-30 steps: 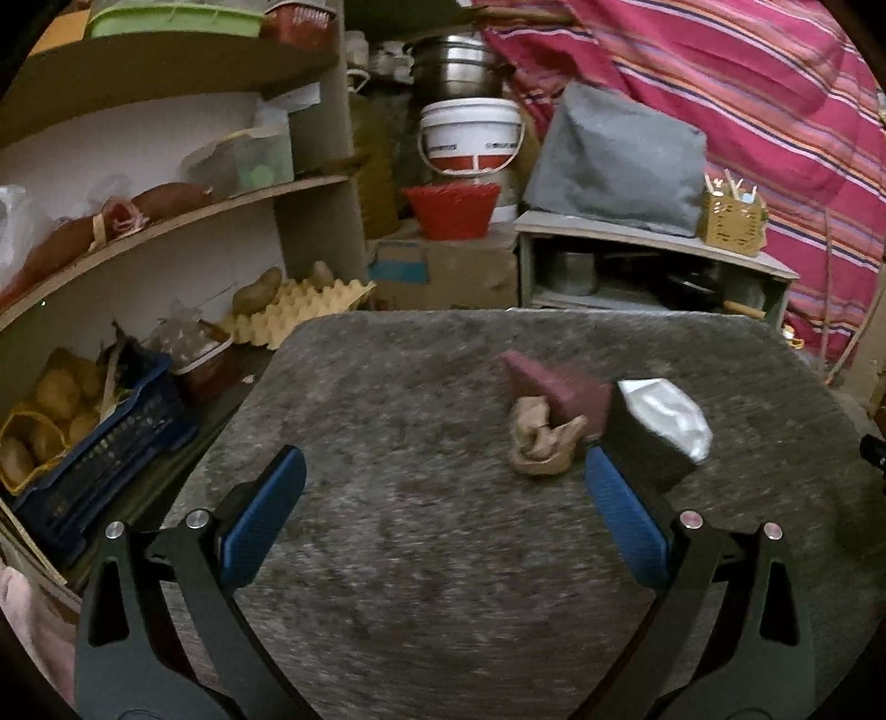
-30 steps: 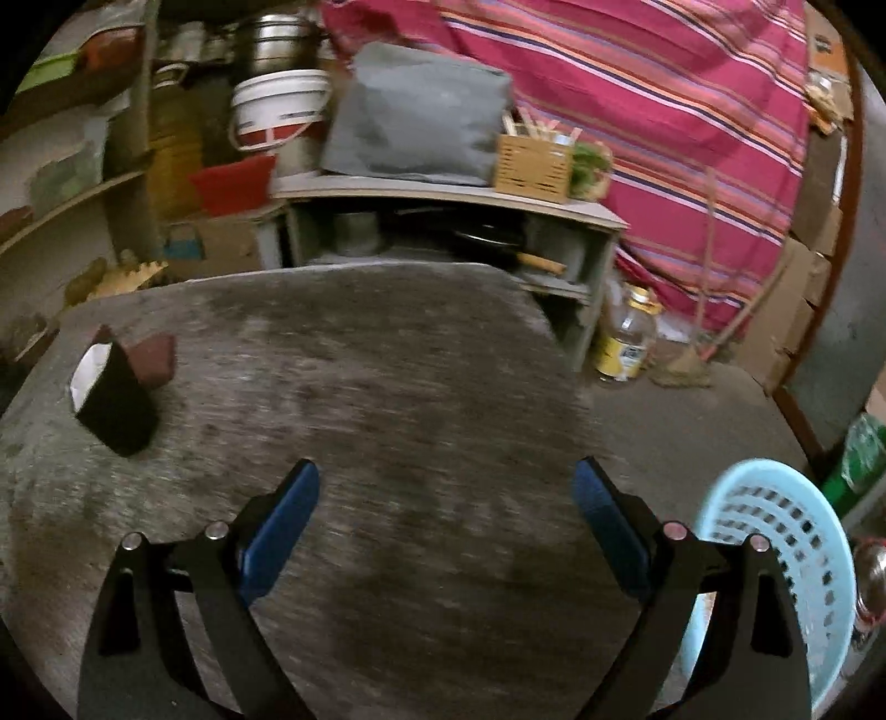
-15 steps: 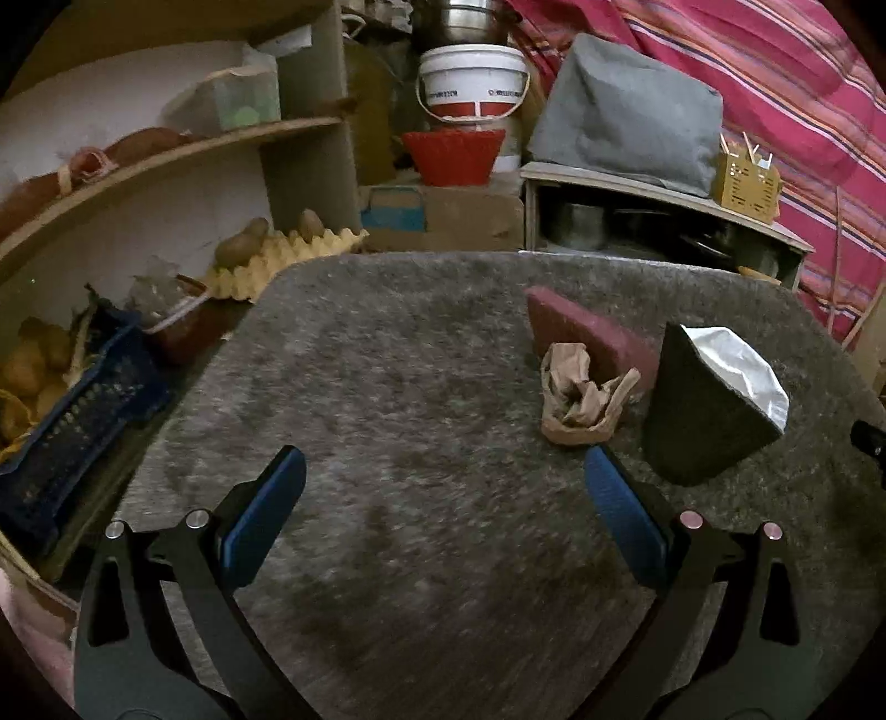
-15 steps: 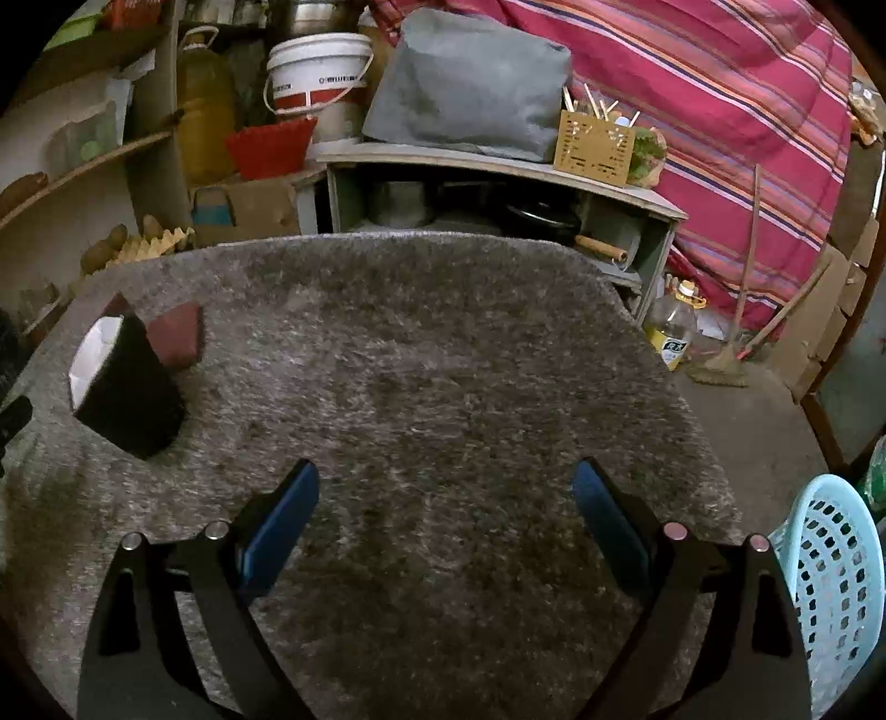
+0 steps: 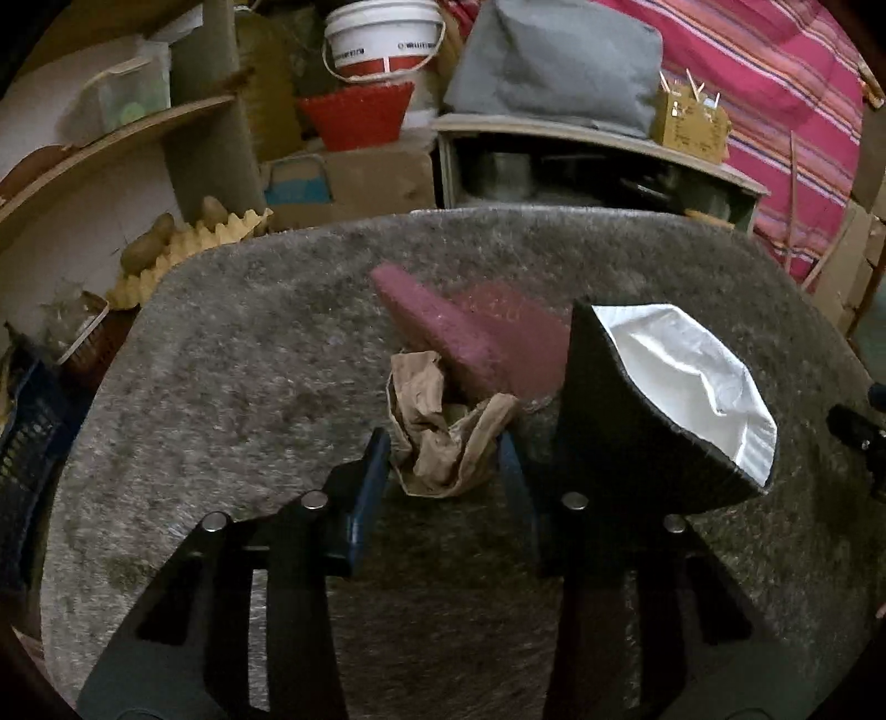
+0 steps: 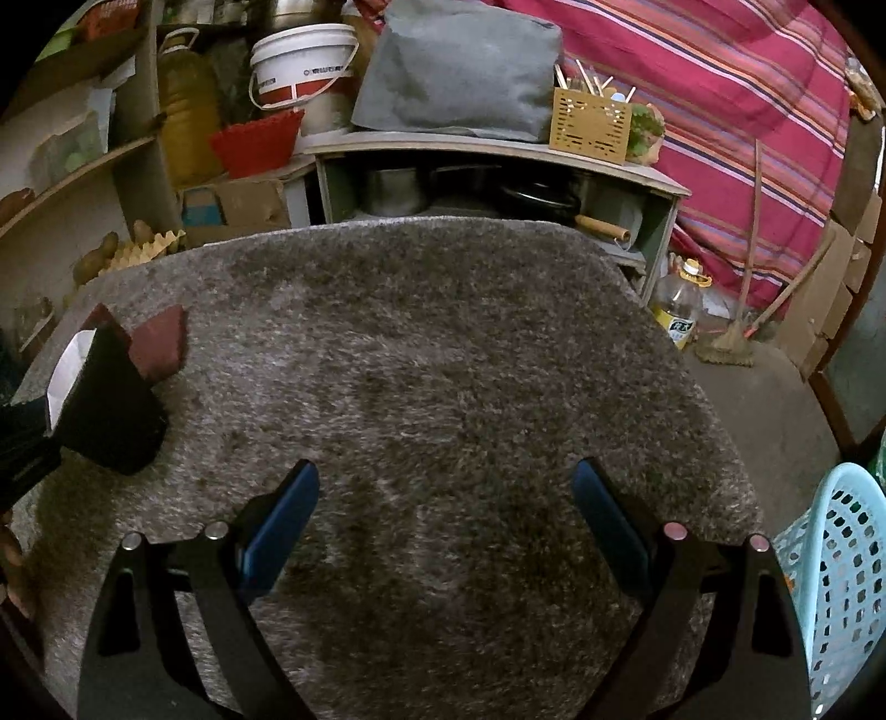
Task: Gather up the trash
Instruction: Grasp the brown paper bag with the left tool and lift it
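A crumpled brown paper (image 5: 443,426) lies on the grey shaggy table cover (image 5: 221,387). My left gripper (image 5: 446,459) has closed in around the paper, its blue pads touching both sides. Just right of it stands a small black bin with a white liner (image 5: 664,399), which also shows at the left edge of the right wrist view (image 6: 105,404). A maroon pad (image 5: 459,332) lies behind the paper. My right gripper (image 6: 443,515) is open and empty above the bare middle of the cover (image 6: 443,360).
A light blue laundry basket (image 6: 830,581) stands on the floor at the right. Shelves with potatoes and an egg tray (image 5: 183,255) are at the left. A low cabinet with a grey bag (image 6: 459,72), a white bucket (image 5: 382,39) and a red basket (image 5: 354,111) is behind.
My left gripper moved forward to the brown paper and closed from wide open onto it. The right gripper stayed open and tilted slightly, with little movement.
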A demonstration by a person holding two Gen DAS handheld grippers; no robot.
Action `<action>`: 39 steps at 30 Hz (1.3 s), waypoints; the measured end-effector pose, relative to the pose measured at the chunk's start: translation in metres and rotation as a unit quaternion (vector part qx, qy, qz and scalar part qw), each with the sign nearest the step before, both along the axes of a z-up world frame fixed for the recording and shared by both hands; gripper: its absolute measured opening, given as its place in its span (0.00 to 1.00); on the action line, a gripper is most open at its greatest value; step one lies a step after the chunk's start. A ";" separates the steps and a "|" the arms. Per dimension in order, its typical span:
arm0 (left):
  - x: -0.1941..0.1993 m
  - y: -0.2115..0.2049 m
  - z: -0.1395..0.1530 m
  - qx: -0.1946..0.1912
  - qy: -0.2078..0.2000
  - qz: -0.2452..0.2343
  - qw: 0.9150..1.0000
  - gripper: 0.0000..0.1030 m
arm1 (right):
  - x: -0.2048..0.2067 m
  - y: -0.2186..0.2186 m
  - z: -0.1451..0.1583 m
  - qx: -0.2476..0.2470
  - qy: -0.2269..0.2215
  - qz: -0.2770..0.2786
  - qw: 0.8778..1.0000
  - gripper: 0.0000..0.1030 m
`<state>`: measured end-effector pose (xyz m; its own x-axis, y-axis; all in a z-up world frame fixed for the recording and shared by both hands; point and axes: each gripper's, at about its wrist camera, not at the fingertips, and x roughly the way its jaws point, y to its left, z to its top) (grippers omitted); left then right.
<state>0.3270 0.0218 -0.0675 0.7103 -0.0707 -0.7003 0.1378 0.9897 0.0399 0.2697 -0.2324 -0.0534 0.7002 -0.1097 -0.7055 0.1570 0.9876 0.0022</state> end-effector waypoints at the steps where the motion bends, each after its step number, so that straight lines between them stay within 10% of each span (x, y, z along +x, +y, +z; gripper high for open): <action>1: -0.002 0.002 0.002 -0.001 -0.004 0.002 1.000 0.37 | 0.000 0.000 0.001 0.001 -0.001 0.001 1.000 0.88; 21: -0.084 0.108 0.047 -0.004 -0.051 0.082 0.995 0.36 | -0.020 0.113 0.016 0.001 -0.021 0.119 0.993 0.88; 39: -0.093 0.153 0.058 -0.023 -0.062 0.127 0.990 0.36 | 0.027 0.165 0.039 -0.034 -0.038 0.104 0.993 0.89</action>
<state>0.2342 0.1747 -0.0098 0.7891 0.0911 -0.6075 -0.1182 0.9930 -0.0045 0.2970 -0.0669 -0.0146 0.7641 -0.0020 -0.6451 -0.0487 0.9970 -0.0608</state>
